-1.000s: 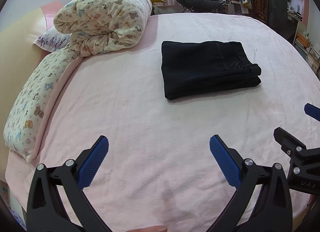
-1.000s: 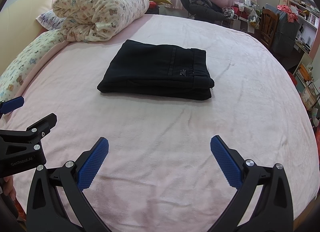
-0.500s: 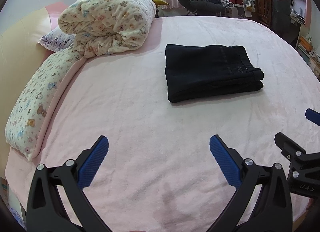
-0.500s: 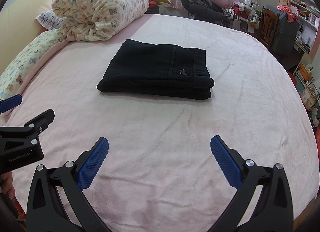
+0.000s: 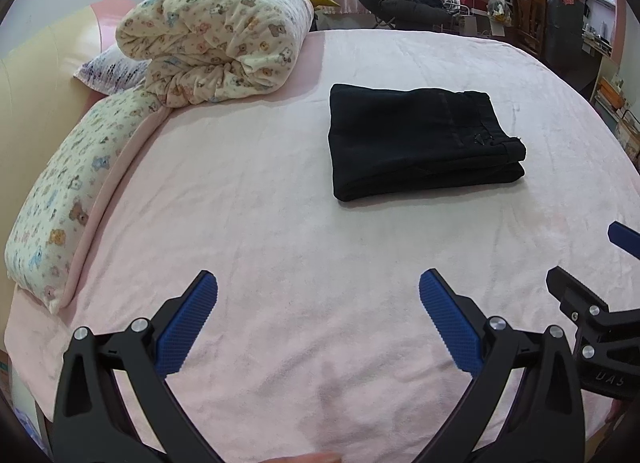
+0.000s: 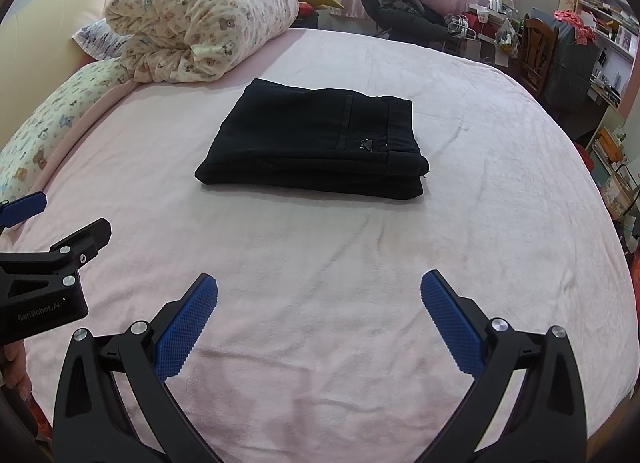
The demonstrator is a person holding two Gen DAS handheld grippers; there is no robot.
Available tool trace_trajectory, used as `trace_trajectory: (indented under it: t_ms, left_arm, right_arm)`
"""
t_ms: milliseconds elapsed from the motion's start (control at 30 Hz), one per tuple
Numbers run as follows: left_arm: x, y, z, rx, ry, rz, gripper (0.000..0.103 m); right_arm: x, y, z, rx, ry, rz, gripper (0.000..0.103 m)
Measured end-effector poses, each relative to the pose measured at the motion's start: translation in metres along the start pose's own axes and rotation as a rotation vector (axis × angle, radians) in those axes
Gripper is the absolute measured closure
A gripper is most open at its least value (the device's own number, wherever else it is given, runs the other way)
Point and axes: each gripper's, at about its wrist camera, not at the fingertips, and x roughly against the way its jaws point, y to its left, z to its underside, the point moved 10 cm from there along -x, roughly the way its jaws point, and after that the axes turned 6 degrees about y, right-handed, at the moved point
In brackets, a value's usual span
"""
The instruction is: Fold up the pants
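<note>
Black pants (image 5: 420,141) (image 6: 316,141) lie folded into a compact rectangle on the pink bed (image 5: 260,223), waistband toward the right. My left gripper (image 5: 318,291) hovers open over the near part of the bed, well short of the pants, with nothing between its blue pads. My right gripper (image 6: 319,291) is open too, empty, and just as far back from the pants. Each gripper shows at the edge of the other's view: the right one (image 5: 600,303) and the left one (image 6: 52,263).
A rolled bear-print duvet (image 5: 216,35) and a long matching pillow (image 5: 68,191) lie along the bed's left side by the headboard. Beyond the far edge stand a dark recliner (image 6: 392,11), a wooden chair (image 6: 536,51) and cluttered shelves (image 6: 600,43).
Both grippers stayed open and empty. The left view has tilted and drifted slightly, so the pants sit a little lower and more central; the right view is almost unchanged.
</note>
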Motion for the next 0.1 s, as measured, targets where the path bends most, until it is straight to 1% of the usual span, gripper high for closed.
trace_trajectory:
  t_ms: [100]
  left_arm:
    - [0.0, 0.0014, 0.0003, 0.002, 0.001, -0.003, 0.002]
  right_arm:
    - [-0.0003, -0.0003, 0.0, 0.0, 0.0, 0.0, 0.001]
